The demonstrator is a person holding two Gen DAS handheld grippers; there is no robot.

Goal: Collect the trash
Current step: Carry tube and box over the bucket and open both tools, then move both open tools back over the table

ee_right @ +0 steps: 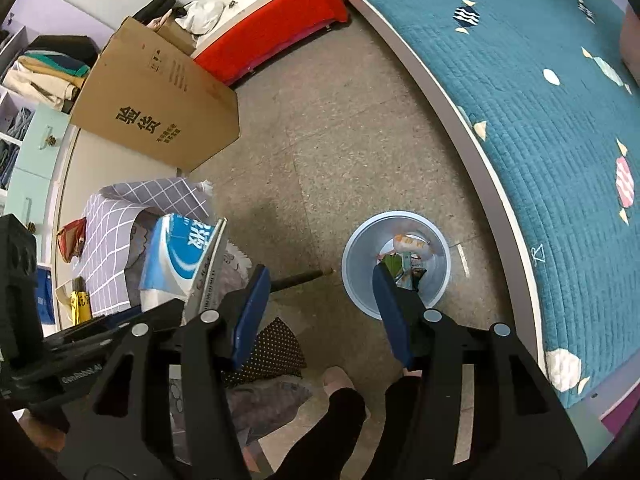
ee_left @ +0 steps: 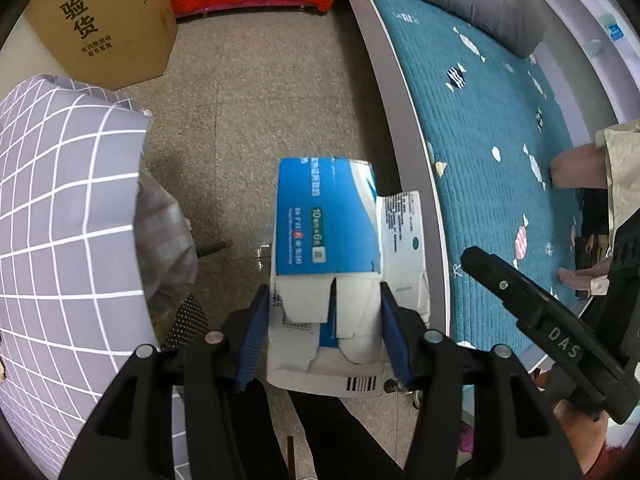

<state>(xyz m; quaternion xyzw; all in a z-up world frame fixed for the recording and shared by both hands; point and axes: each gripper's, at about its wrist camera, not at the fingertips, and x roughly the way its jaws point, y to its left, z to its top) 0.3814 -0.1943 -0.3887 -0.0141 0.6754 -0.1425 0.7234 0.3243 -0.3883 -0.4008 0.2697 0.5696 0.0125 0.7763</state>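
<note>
Fingers of the left gripper (ee_left: 324,324), blue-padded, were closed partway on a torn blue and white cardboard box (ee_left: 328,240), one pad against each side of its ripped white end, so the box was held up above the floor (ee_left: 256,92). Its blue printed face pointed away from the camera, and a white flap with small print hung off its right side.

Right gripper (ee_right: 320,312) fingers stood apart with nothing between them, pointing down at the floor. Just past the right-hand finger stood a pale blue trash bin (ee_right: 396,264), upright on the floor, with a few wrappers lying in its bottom. The bin sat close beside the grey frame of a bed (ee_right: 540,100) covered in a teal quilt with a candy pattern.

In the right wrist view, the held box showed at the left, just beside a grey cloth with a white grid (ee_right: 116,216). Farther back stood a large brown cardboard carton (ee_right: 160,100) with black printed characters, and behind it a red cushion (ee_right: 272,20). A person's dark trouser legs (ee_right: 332,420) showed at the bottom between the fingers.
</note>
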